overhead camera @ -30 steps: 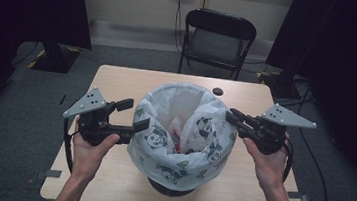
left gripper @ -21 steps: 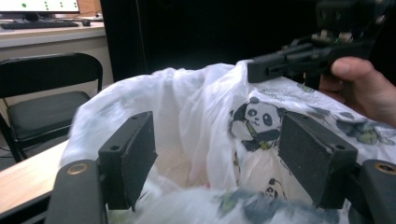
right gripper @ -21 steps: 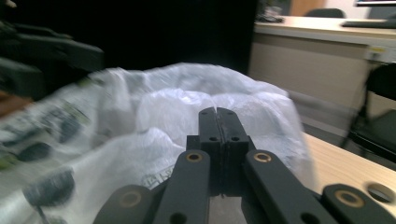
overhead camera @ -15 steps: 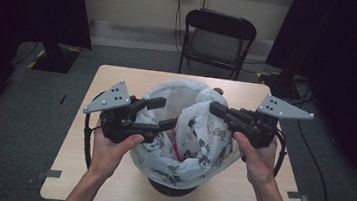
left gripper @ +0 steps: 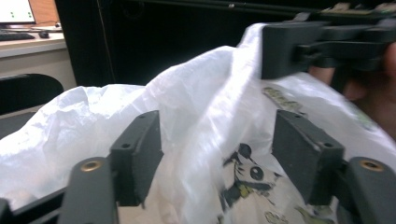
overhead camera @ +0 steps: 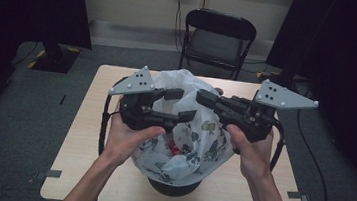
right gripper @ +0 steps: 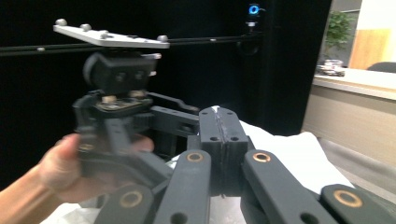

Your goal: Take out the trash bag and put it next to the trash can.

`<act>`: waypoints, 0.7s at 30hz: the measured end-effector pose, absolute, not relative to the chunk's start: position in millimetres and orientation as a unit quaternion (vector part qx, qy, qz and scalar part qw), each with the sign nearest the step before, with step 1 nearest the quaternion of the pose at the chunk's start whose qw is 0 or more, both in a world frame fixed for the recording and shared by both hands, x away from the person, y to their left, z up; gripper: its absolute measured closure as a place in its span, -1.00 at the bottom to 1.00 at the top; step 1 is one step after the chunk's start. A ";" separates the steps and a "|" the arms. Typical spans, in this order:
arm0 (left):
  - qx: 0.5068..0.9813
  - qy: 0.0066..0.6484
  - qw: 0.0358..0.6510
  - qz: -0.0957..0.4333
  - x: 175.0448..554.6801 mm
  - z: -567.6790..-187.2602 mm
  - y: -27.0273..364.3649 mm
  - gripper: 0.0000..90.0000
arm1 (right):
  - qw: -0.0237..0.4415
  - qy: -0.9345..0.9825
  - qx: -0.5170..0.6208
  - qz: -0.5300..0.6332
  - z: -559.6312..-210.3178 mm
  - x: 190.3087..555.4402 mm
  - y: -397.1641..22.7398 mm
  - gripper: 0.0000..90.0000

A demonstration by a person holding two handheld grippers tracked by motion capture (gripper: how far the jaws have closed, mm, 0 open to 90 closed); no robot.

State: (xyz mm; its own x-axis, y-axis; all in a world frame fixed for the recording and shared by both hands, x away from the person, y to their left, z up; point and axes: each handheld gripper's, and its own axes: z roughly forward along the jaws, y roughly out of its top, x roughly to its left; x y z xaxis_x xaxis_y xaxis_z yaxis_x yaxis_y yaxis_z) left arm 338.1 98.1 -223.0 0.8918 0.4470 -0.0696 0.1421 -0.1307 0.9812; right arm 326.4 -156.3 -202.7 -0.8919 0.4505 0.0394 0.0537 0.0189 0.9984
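A white plastic bag (overhead camera: pixel 197 142) printed with pandas lines a black bin (overhead camera: pixel 172 186) in the middle of the table. Both grippers are held above it, tips nearly meeting. My right gripper (overhead camera: pixel 201 97) is shut on the bag's rim and holds it up in a peak; in its own view the jaws (right gripper: pixel 219 126) are pressed flat together over the white film (right gripper: pixel 299 158). My left gripper (overhead camera: pixel 178 104) has narrowed its jaws partway. In its own view (left gripper: pixel 217 149) a fold of the bag (left gripper: pixel 196 102) hangs between the pads without being pinched. The right gripper (left gripper: pixel 280 46) shows there at top right.
Something red (overhead camera: pixel 175 148) lies inside the bag. The wooden table (overhead camera: pixel 92 136) has bare surface on both sides of the bin. A black folding chair (overhead camera: pixel 218 39) stands beyond the far edge. Cables trail from both grippers off the table's sides.
Both grippers have risen and swung inward from the bag's sides to above its middle. The rim came up with the right gripper into a peak. The left jaws narrowed.
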 end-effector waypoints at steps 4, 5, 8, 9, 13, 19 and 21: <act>0.737 0.164 0.646 0.113 338.3 -224.0 97.6 0.97 | 0.140 0.697 0.179 0.680 -206.0 326.2 -155.3 0.73; 0.737 0.164 0.646 0.113 338.3 -224.0 97.6 0.99 | 0.150 0.694 0.192 0.678 -207.0 326.5 -156.1 0.33; 0.735 0.169 0.646 0.116 337.3 -223.6 102.4 0.99 | 0.159 0.697 0.205 0.668 -210.2 330.8 -161.9 -0.25; 0.732 0.173 0.648 0.119 336.9 -222.7 104.3 1.00 | 0.150 0.700 0.203 0.668 -212.0 332.7 -164.0 -0.33; 0.717 0.175 0.665 0.115 338.4 -214.5 110.1 1.00 | 0.131 0.733 0.200 0.637 -220.5 339.7 -160.0 -0.44; 0.719 0.155 0.668 0.112 333.9 -204.4 103.7 1.00 | 0.129 0.762 0.190 0.605 -223.5 345.9 -136.4 -0.27; 0.718 0.151 0.670 0.112 332.2 -203.5 103.8 0.99 | 0.117 0.768 0.172 0.605 -223.1 348.2 -127.2 0.31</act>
State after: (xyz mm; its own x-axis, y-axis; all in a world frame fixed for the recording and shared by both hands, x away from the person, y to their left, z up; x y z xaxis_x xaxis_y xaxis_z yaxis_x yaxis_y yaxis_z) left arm 332.2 103.8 -203.5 0.9291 0.3676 -0.0408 0.0661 -0.0565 0.9962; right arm 348.2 -127.2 -223.1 -0.9134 0.4060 0.0291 0.1234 0.2082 0.9703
